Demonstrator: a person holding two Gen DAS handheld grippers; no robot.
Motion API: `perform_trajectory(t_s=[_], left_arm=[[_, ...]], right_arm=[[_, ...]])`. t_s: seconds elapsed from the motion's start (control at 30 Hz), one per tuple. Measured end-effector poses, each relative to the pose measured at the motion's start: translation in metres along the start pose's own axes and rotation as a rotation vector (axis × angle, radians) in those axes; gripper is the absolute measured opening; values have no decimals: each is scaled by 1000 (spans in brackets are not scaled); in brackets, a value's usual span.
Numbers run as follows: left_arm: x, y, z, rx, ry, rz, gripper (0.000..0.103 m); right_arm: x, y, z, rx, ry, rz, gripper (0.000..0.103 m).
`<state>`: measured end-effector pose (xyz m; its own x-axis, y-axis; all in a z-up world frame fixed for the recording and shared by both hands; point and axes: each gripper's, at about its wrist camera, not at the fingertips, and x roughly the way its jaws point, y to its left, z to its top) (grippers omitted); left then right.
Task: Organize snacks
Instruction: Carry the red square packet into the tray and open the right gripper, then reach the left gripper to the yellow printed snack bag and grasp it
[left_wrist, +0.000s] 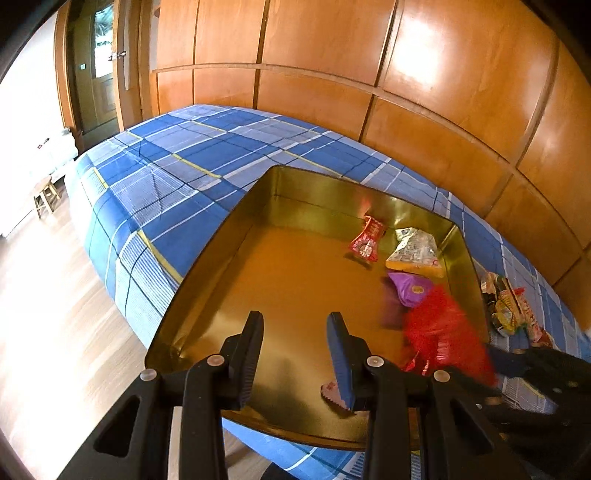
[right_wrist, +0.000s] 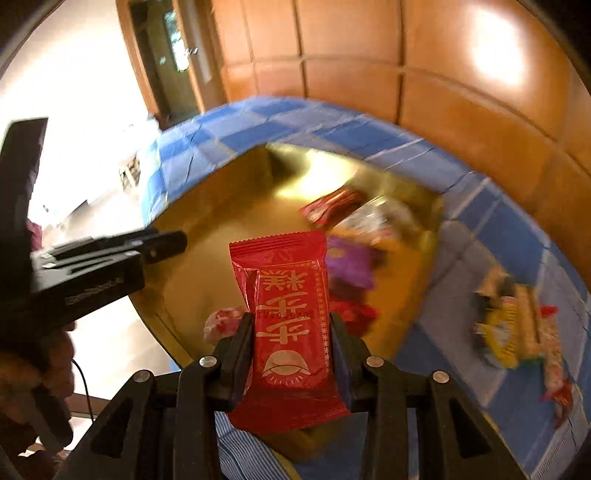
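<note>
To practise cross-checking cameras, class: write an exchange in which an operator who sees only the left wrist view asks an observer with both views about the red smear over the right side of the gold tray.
Operator: Something red smears across the right of the gold tray. What is it?
Observer: A red packet, sharp in the right wrist view, clamped between the fingers of the right gripper.
Operator: How is it held?
Observer: Upright, gripped at its two long sides around the middle. Its serrated top edge points away from the camera, and its gold print faces the camera.
</note>
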<state>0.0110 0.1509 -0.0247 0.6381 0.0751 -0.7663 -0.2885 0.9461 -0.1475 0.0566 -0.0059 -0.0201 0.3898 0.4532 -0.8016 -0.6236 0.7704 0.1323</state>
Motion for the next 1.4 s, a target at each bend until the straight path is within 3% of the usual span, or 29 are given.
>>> perform_trajectory(t_s=[0.27,0.53,0.97,1.4], left_arm=[[7,-3,-7,11,27,-7,37],[0,-19,-8,58,11,-19,38],[-16,-42,-12,129,-16,-39,39],[-23,-70,-20,220,-21,-68,39]], right_arm=[[29,10,-16,-78,110,-56,39],[5,10,-31,-48,59,-102,39],[-39,-13,-40,103,-83,-98,39],[-62,-52,-63,245,-120,-159,39]])
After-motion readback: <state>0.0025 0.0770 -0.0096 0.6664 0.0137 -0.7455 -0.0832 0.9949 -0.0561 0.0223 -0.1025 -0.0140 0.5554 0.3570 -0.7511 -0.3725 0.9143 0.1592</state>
